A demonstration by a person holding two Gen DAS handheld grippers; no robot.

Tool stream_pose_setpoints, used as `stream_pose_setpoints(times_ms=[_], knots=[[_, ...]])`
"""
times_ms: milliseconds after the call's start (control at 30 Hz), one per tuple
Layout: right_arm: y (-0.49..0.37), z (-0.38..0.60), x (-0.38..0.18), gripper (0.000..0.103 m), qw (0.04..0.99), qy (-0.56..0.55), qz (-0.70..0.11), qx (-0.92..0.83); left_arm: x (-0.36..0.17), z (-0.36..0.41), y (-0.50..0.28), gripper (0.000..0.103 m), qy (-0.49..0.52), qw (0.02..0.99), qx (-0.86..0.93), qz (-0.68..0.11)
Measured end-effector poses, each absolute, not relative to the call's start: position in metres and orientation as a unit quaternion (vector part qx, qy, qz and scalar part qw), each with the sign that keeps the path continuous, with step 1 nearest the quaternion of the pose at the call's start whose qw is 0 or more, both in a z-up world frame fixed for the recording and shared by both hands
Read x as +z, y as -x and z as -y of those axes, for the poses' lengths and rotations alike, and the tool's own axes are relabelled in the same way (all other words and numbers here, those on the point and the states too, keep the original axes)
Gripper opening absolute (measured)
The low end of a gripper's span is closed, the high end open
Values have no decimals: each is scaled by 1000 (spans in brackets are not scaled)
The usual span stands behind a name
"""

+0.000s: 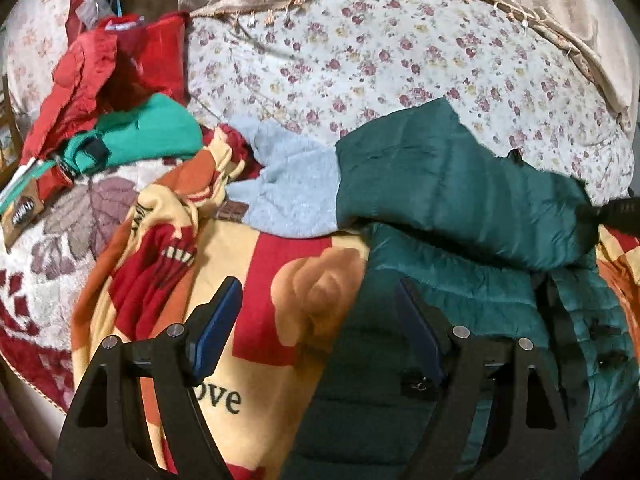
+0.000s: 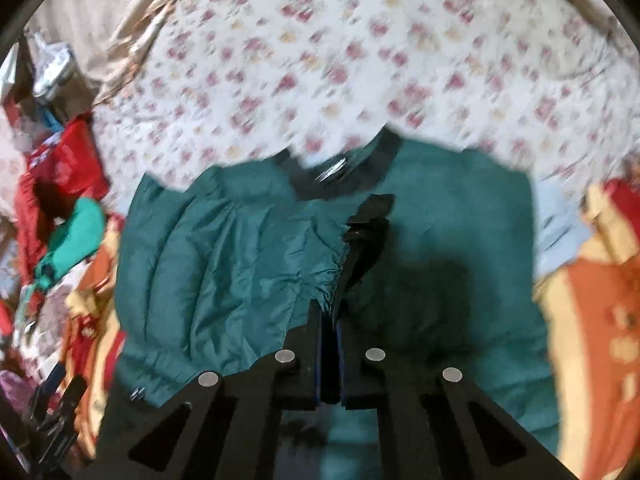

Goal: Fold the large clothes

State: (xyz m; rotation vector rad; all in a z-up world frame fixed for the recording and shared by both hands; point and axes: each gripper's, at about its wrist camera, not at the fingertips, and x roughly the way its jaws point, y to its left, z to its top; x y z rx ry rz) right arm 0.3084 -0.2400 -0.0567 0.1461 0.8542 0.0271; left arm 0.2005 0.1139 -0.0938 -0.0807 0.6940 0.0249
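Two claws work one green jacket lying on the bed. Right claw is clamped on its front edge to carry the fold; left claw hangs wide, empty, above the hem, likely ready to pin it.

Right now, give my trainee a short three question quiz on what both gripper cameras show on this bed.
1. True or false: the left gripper has its fingers spread open, gripping nothing.
2. What does the right gripper hold? A) red jacket B) dark green puffer jacket C) patterned blanket
3. Fill in: under the jacket's folded-over part lies a light ___ fleece garment.

Key:
1. True.
2. B, the dark green puffer jacket, pinched at a gathered edge.
3. Blue; the fleece garment lies on the patterned blanket.
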Motion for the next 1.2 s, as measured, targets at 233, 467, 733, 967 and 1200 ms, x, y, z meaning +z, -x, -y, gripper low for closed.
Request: stream_pose_setpoints(times_ms=[233, 467, 733, 967, 1200], knots=[[-350, 293, -83, 5, 889, -55, -448, -81, -103, -113, -209, 78, 41, 932, 9, -360], [-355, 312, -122, 5, 869, -77, -479, -93, -113, -112, -219, 78, 53, 921, 4, -385], [-311, 313, -64, 36, 908, -84, -386, -141, -120, -113, -222, 78, 58, 913, 1, -403], [-308, 237, -42, 54, 925, -37, -376, -29, -118, -112, -219, 78, 58, 914, 2, -403], [-358, 135, -105, 54, 889, -5, -453, 64, -120, -117, -221, 78, 65, 910, 4, -410]])
